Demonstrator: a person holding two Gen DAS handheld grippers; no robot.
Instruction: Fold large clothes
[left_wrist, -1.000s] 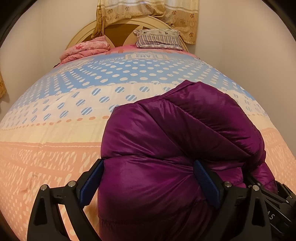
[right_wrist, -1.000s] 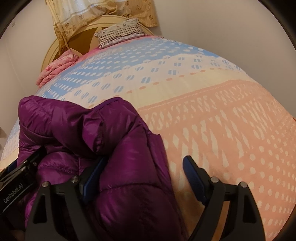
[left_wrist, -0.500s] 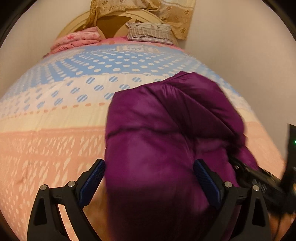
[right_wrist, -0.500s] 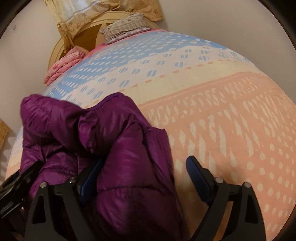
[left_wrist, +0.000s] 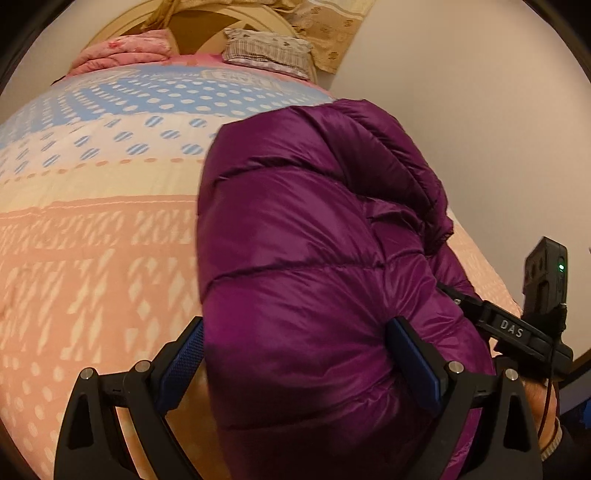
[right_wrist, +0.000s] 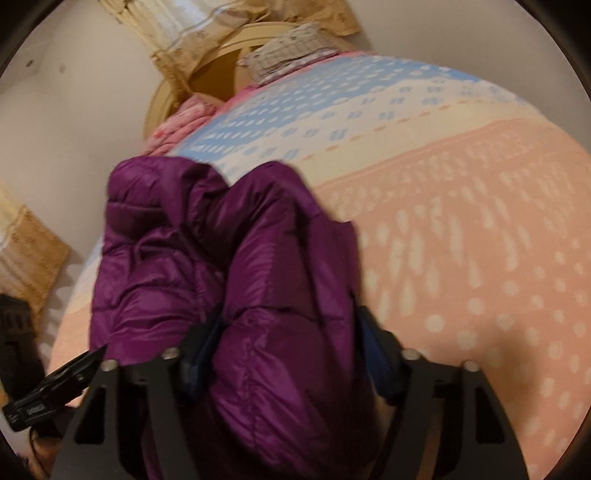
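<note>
A bulky purple down jacket (left_wrist: 314, 240) lies bunched on the bed near its front edge; it also fills the middle of the right wrist view (right_wrist: 258, 277). My left gripper (left_wrist: 299, 362) is wide open, with the jacket's padded body bulging between its blue pads (left_wrist: 183, 363). My right gripper (right_wrist: 288, 350) has closed in on a thick fold of the jacket, and its pads press the fabric from both sides. The right gripper's body (left_wrist: 517, 332) shows at the right of the left wrist view.
The bed (left_wrist: 92, 240) has a pink, cream and blue dotted cover. A folded pink blanket (left_wrist: 125, 51) and a striped pillow (left_wrist: 266, 50) lie by the headboard. A wall (left_wrist: 461, 110) runs close along the right side of the bed. Curtains (right_wrist: 192, 33) hang behind the headboard.
My right gripper's jaws narrowed from wide open onto a fold of the jacket. Both grippers tilted and shifted, and the jacket bunched up higher between them.
</note>
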